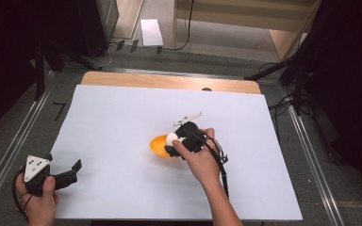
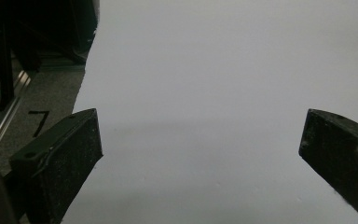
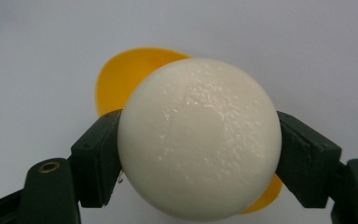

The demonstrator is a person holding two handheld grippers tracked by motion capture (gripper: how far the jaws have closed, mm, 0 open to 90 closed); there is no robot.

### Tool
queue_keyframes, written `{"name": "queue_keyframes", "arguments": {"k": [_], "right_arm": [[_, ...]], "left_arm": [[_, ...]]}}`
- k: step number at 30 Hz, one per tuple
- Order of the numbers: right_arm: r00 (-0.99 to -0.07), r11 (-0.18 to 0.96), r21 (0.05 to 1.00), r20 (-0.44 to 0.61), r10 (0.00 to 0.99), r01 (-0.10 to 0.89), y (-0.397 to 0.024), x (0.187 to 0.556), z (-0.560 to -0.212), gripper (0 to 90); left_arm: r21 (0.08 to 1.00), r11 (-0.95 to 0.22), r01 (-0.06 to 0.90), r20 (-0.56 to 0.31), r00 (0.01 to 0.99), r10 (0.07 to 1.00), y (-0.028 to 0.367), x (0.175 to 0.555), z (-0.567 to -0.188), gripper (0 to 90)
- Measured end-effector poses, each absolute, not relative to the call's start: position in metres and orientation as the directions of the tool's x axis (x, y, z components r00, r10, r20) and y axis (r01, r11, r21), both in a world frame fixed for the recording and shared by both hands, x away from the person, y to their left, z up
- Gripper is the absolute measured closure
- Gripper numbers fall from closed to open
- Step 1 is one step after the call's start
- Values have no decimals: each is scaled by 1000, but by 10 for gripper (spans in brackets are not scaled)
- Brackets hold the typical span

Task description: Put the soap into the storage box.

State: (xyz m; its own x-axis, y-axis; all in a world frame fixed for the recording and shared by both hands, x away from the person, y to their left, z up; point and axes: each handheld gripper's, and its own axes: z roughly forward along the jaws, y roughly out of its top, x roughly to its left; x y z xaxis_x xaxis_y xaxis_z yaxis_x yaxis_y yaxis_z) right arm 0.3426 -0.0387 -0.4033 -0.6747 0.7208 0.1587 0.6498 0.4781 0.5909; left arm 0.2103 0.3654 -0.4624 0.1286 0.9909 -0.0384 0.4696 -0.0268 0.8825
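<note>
High view overhead facing forward-down, gripper views close along their jaws, all sharing the white sheet (image 1: 122,122).

We see our right gripper (image 1: 173,143) mid-table, jaws clamped, right hand (image 1: 202,160) wrapped around its body, forearm angling in from the bottom. Our left gripper (image 1: 75,168) sits low-left, jaws wide apart, pointing right.

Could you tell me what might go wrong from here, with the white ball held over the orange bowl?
The white ball is round and smooth, and the right gripper pinches it only at its sides, so it could slip out. The orange bowl sits loose on the white sheet, so a nudge might tip or slide it.
</note>
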Motion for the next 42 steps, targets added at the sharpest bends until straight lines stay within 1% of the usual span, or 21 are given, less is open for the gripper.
{"name": "queue_keyframes", "arguments": {"k": [7, 12, 15, 17, 19, 23, 30, 34, 39, 42], "right_arm": [[-658, 468, 575, 172, 733, 672, -27, 345, -409, 248], [-627, 455, 553, 166, 761, 698, -21, 346, -415, 248], [-616, 442, 554, 173, 768, 706, -21, 346, -415, 252], [-612, 412, 567, 218, 760, 713, -24, 347, -414, 257], [-616, 422, 568, 201, 762, 707, -23, 346, -412, 250], [-623, 438, 563, 184, 761, 701, -27, 344, -413, 202], [-631, 399, 611, 221, 743, 684, -48, 339, -412, 136], [-646, 394, 631, 232, 727, 669, -59, 334, -411, 122], [-663, 383, 665, 229, 713, 641, -73, 325, -411, 29], [-662, 372, 682, 220, 717, 630, -84, 321, -412, 4]], "left_arm": [[882, -29, 471, -36, 128, 991, 365, 210, -462, 0], [882, -31, 470, -34, 129, 991, 365, 210, -462, 0], [882, -30, 471, -36, 131, 991, 365, 210, -462, 0], [882, -30, 470, -36, 131, 991, 365, 210, -462, 0], [881, -34, 471, -33, 132, 991, 365, 210, -462, 0], [883, -30, 468, -36, 132, 991, 365, 210, -462, 0], [881, -32, 472, -34, 131, 991, 365, 210, -462, 0], [880, -35, 473, -33, 135, 990, 365, 210, -462, 0], [880, -35, 474, -33, 134, 990, 365, 210, -462, 0], [881, -38, 471, -29, 134, 991, 365, 209, -462, 0]]}}
